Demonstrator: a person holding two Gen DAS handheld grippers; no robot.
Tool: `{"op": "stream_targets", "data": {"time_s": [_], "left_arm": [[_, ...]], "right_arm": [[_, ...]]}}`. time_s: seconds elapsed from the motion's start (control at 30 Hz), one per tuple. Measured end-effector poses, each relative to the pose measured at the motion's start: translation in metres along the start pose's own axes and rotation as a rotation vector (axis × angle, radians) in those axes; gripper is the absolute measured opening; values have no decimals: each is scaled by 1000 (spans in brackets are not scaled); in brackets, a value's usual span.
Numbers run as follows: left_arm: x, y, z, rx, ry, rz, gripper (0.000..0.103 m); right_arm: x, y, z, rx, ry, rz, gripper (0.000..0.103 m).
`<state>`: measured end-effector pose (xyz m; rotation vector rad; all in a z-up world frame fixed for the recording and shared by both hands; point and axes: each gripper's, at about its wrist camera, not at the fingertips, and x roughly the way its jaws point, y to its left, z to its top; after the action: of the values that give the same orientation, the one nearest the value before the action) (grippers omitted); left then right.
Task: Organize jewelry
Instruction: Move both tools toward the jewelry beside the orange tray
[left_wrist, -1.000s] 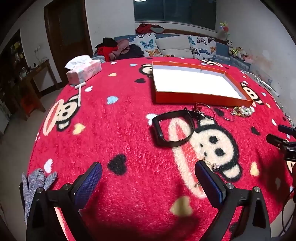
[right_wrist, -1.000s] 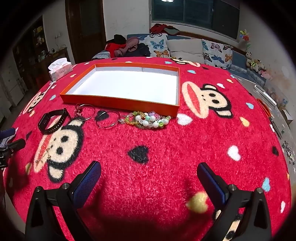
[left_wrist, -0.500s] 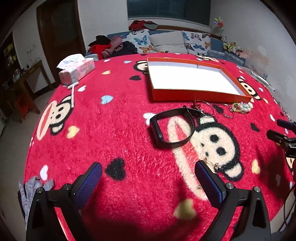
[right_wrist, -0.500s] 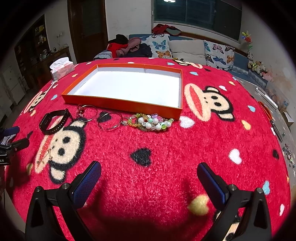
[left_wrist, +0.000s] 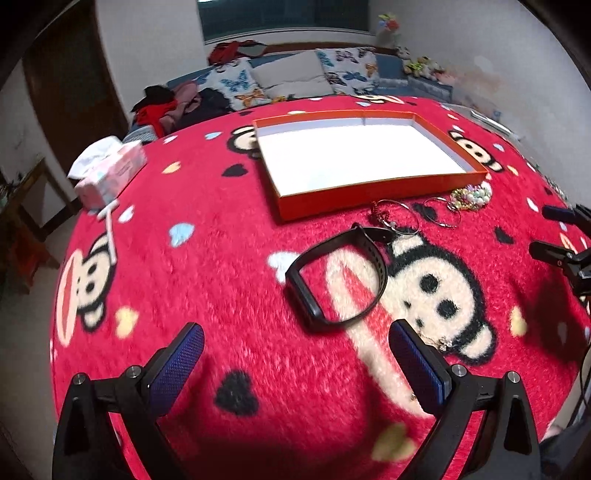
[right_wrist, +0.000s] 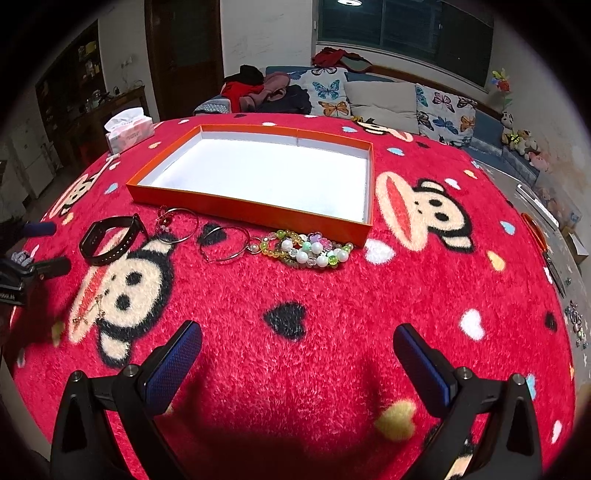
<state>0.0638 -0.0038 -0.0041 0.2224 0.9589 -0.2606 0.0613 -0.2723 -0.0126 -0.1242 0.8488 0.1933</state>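
Both the left claw (left_wrist: 295, 360) and right claw (right_wrist: 297, 358) are held wide apart, empty. At 12 o'clock of the left claw lies the black band (left_wrist: 336, 275); the thin chain (right_wrist: 90, 310) could be snagged in plush. Beyond, bangles (right_wrist: 201, 234) and beads (right_wrist: 310, 253) touch, so tangling is risked; the orange tray (right_wrist: 236, 208) sits farthest. Chain detail cannot be made out.

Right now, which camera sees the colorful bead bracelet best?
The right wrist view: the bead bracelet lies near the middle, each bead clear, beside the orange box. In the left wrist view it is small and blurry, far right.
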Motion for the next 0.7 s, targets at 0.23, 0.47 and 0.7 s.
{"op": "stream_targets", "data": {"time_s": [0.23,0.47,0.7], "left_arm": [[21,-5,13,120,31,-26,103],[37,-4,19,184,54,-58,101],[49,-12,24,250,68,-87,97]], "right_arm": [[6,-4,3,3,15,16,103],[12,-7,7,9,22,24,103],[20,-9,10,2,36,21,103]]}}
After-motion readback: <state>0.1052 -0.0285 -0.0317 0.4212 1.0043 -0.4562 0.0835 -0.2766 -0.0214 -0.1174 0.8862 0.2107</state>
